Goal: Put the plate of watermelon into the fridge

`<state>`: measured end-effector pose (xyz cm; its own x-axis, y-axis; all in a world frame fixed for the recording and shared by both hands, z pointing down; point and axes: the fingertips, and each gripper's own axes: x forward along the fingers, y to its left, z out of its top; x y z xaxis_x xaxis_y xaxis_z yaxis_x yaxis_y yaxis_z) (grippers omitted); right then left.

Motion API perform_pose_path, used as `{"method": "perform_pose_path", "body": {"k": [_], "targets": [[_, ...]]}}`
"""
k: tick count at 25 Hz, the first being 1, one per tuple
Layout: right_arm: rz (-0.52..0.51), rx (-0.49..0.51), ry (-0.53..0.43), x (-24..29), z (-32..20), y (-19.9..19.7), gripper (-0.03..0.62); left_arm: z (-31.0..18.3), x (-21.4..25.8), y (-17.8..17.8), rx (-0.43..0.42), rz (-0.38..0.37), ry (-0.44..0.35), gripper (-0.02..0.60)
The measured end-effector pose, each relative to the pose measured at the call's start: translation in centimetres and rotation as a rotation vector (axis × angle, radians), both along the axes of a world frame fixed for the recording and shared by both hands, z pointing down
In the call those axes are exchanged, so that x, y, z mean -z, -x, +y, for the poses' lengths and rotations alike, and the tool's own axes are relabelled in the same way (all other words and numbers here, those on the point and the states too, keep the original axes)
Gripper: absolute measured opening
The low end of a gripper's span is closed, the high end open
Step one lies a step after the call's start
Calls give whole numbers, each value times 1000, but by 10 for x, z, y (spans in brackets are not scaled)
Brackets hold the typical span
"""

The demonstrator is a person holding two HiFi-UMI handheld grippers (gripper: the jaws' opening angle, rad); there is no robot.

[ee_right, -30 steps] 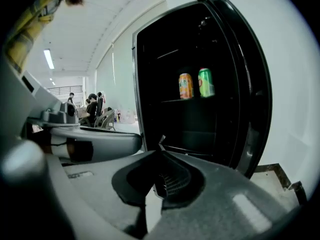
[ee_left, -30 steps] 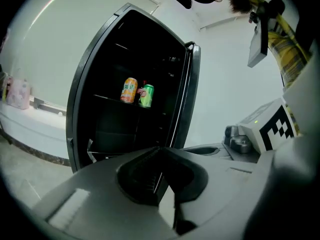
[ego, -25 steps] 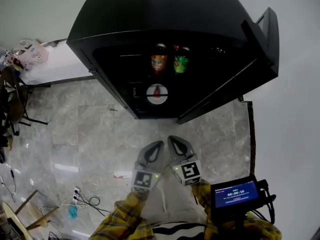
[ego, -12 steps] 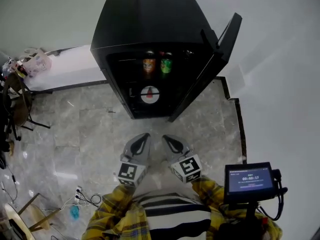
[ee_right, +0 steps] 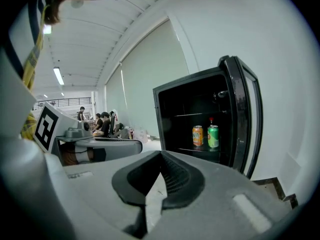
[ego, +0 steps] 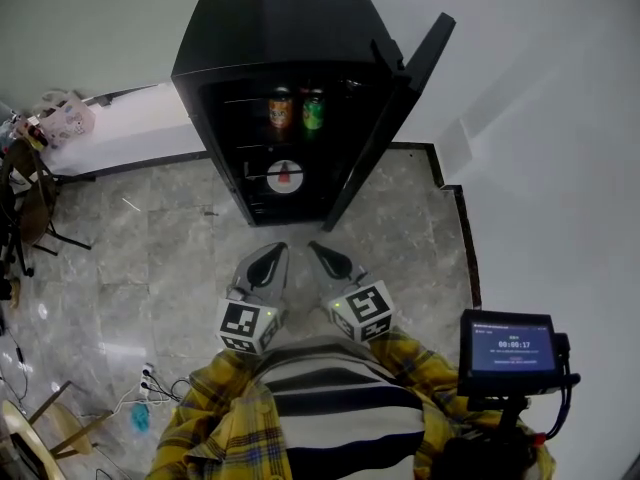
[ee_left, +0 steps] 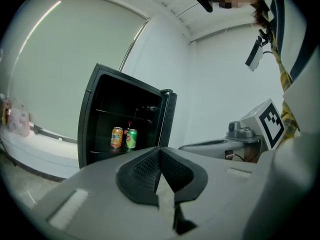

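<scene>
Sitting far off on the lower shelf of the open fridge point(ego: 280, 28), the plate of watermelon point(ego: 286, 176) looks stiff, breakable, slippery-topped; take its rim. Left gripper point(ego: 272, 258) and right gripper point(ego: 322, 255) are clenched, empty.

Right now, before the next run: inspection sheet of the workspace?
Surface: grey tile floor.
Job's things: fridge with door open; watermelon plate on its lower shelf.
Clutter: orange can and green can on the upper shelf; bag on the ledge at left.
Grippers: left claw and right claw shut, empty, side by side short of the fridge.
Cables: cables on the floor, lower left.
Surroundings: white walls; screen at right.
</scene>
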<state>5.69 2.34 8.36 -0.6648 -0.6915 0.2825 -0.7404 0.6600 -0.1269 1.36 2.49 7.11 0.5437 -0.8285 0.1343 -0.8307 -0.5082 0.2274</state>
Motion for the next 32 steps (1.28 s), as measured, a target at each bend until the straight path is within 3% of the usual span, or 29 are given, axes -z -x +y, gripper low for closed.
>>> {"method": "perform_pose_path", "body": {"k": [6,17,32], "targets": [[-19,15,-15,10,-1,6,-2,-6,13,-7,-18,-19,-39,2],[9,-3,-3,10,-7,14,-3,-14,17,-1,-50,-63,-31,2],[8,-2,-7,8,-12,22,-3,-16,19,6,-50,-55,-43,2]]}}
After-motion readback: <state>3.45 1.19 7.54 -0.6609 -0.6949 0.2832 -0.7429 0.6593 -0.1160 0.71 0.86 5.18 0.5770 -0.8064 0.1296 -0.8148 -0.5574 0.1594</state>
